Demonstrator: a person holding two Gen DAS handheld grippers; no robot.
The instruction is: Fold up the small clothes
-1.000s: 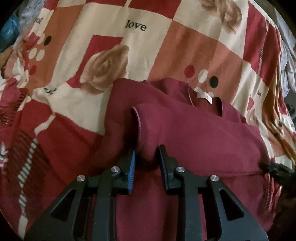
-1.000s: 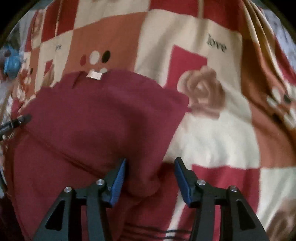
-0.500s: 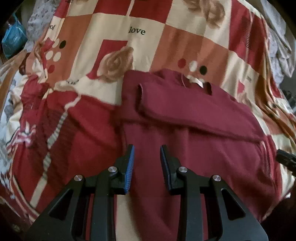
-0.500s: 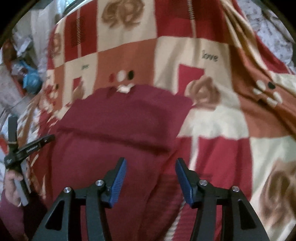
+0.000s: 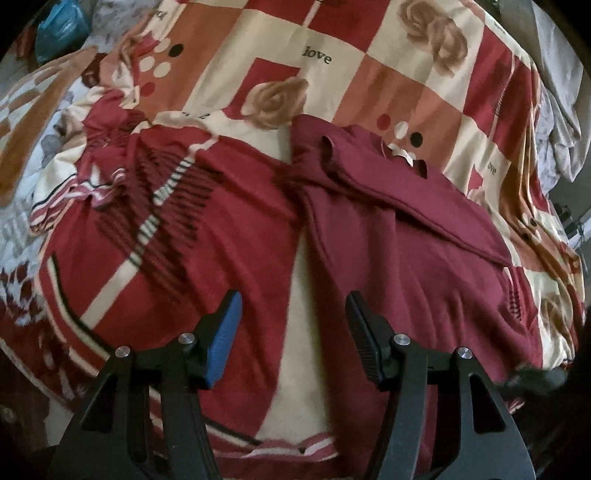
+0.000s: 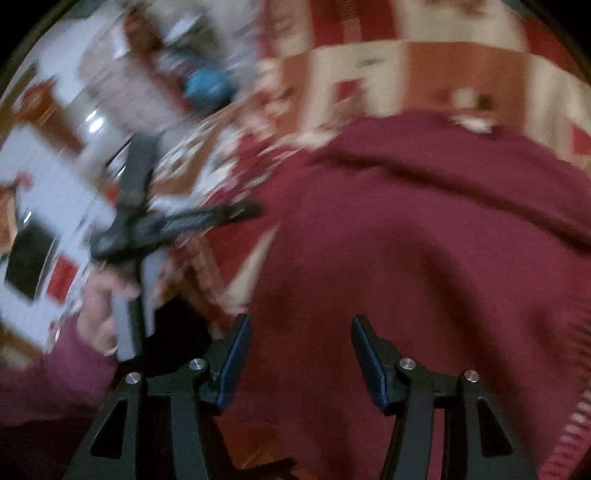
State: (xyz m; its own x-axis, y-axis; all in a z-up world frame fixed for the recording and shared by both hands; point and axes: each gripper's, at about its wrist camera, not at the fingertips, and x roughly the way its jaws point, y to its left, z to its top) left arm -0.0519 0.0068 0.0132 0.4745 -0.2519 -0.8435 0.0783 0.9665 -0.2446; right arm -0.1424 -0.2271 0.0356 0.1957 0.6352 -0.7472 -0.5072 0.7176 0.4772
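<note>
A maroon sweater (image 5: 406, 236) lies flat on a patterned bedspread (image 5: 258, 55), with a sleeve folded across its chest and a white neck label (image 5: 400, 152) at its far end. My left gripper (image 5: 293, 314) is open and empty, above the bedspread by the sweater's left edge. My right gripper (image 6: 299, 339) is open and empty, above the sweater's (image 6: 424, 240) lower part. The right wrist view is blurred by motion; in it the left gripper (image 6: 236, 212) and the hand holding it show at the left.
The bedspread has red, cream and orange squares with roses, and bunches into folds at the left (image 5: 110, 147). A blue bag (image 5: 59, 26) lies at the far left. Grey-white bedding (image 5: 557, 122) lies at the right. The bed's near edge (image 5: 277, 446) runs below my left gripper.
Both grippers let go of the sweater's folded sleeves and pulled back toward its lower part. The left gripper opened wider and shifted left. The right gripper swung left fast, blurring its view.
</note>
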